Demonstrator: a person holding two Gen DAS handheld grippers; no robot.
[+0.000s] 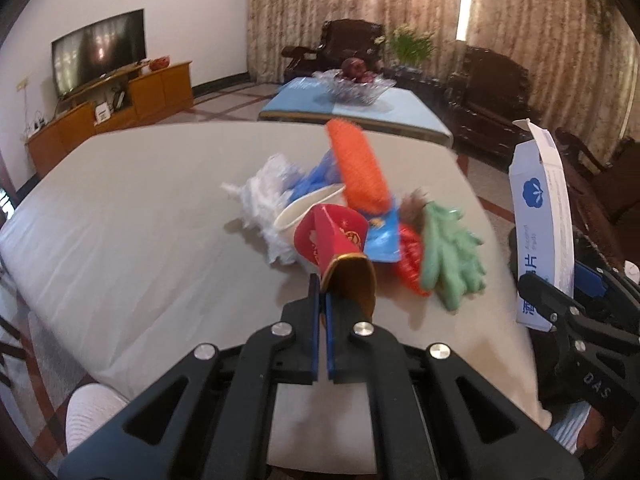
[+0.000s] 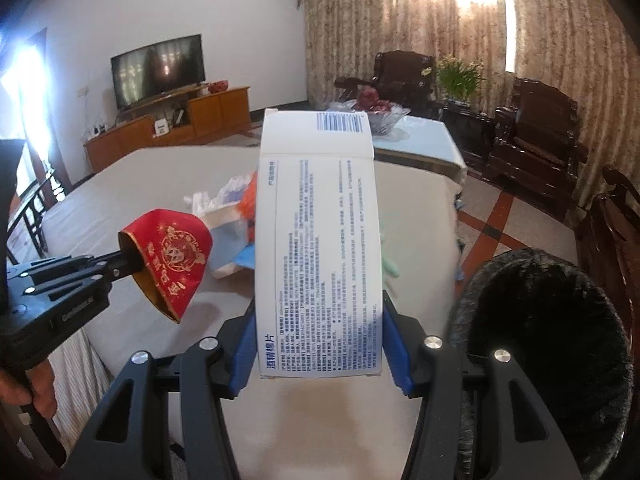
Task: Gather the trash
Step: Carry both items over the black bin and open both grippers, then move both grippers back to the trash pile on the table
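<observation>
Trash fills both grippers above a cloth-covered table [image 1: 140, 216]: the left gripper [image 1: 322, 288] is pinched tight on the rim of a flattened red and gold paper cup [image 1: 334, 248], while the right gripper [image 2: 318, 320] clamps a white printed carton [image 2: 316, 232] held upright between its blue pads. Just right of the carton stands a black-lined bin [image 2: 548, 344], its contents lost in shadow. More litter is heaped mid-table, including an orange brush [image 1: 358, 168], a green glove [image 1: 450, 256] and crumpled white plastic [image 1: 268, 192].
</observation>
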